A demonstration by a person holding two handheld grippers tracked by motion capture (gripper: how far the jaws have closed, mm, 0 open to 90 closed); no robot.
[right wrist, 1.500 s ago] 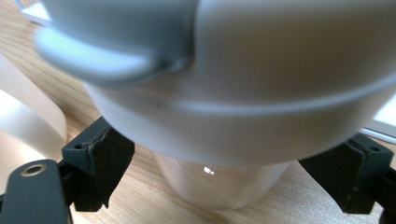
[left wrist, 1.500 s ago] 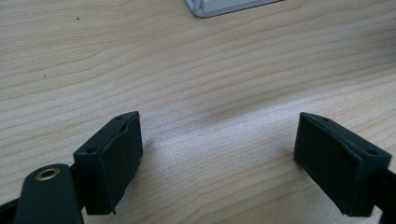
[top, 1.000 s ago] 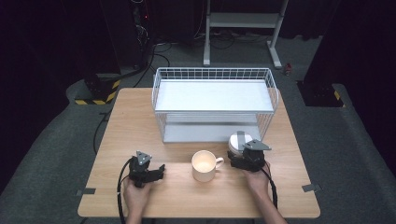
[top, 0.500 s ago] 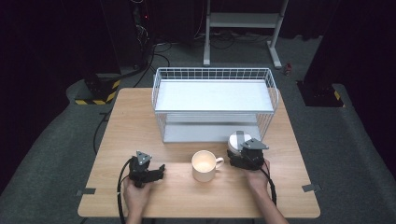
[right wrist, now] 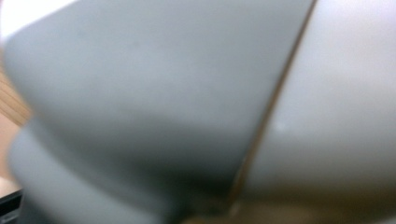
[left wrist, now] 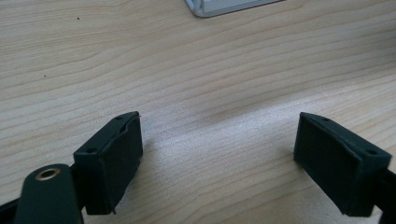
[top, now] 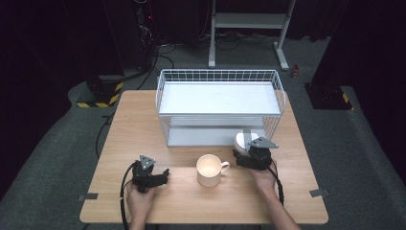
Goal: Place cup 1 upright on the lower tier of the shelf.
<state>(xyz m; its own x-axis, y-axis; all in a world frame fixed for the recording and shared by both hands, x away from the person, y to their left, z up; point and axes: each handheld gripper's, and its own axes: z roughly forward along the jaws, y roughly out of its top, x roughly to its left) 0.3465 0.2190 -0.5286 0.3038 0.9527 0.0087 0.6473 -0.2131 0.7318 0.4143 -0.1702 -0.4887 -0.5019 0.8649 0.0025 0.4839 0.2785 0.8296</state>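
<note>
A cream mug (top: 208,168) stands upright near the front middle of the wooden table (top: 139,124), its handle to the right. Right of it, a white round cup-like thing (top: 242,139) sits at the tip of my right gripper (top: 244,146). It looms close and blurred (right wrist: 140,93) in the right gripper view, hiding the jaws. Those jaws have just been closing, and I cannot see if the pads press on it. My left gripper (top: 165,174) rests left of the mug; its jaws (left wrist: 219,158) stand open over bare wood.
A white wire basket (top: 218,72) on a white base occupies the back half of the table, just behind the right gripper. Cables trail from both grippers toward the front edge. Dark floor surrounds the table.
The right gripper and the white thing at its tip have shifted slightly to the left. The left gripper and the mug have stayed put.
</note>
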